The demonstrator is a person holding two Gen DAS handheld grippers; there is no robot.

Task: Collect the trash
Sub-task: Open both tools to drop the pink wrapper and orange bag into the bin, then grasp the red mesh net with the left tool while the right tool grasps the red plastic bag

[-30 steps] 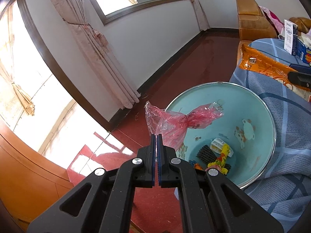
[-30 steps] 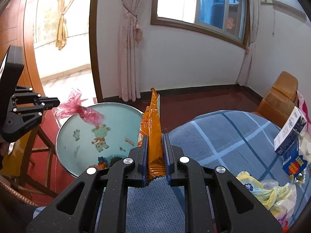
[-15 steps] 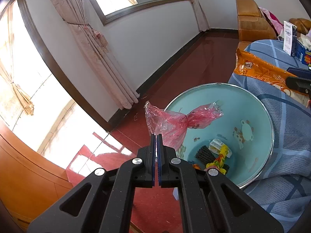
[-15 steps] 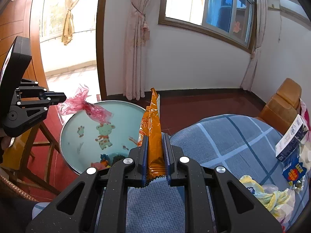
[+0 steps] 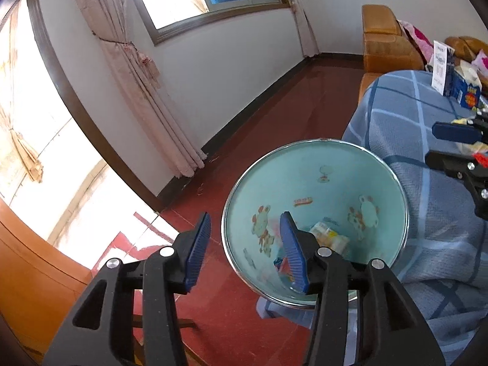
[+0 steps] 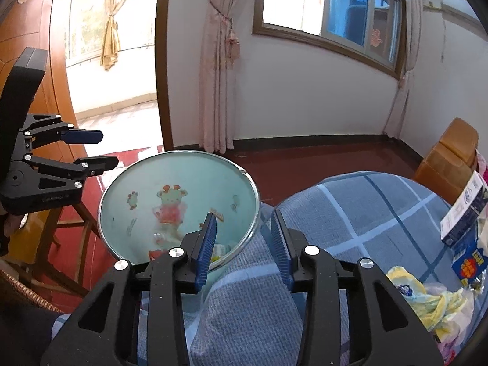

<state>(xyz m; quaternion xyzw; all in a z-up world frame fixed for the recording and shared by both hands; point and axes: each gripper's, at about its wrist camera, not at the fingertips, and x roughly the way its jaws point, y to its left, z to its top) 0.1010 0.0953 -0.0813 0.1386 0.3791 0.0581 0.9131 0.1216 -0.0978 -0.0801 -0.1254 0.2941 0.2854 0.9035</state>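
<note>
The left gripper (image 5: 245,244) has just been opening, and its fingers (image 5: 198,244) now stand apart with nothing between them. Just beyond its right finger sits the pale green bin (image 5: 393,183), with wrappers (image 5: 328,235) at the bottom (blurred). The right gripper (image 6: 244,244) has also just been opening and holds nothing; the bin is beyond its left finger, and the blue checked table (image 6: 350,213) lies under its right finger. More trash (image 6: 427,299) lies on the table to the right of the fingers.
</note>
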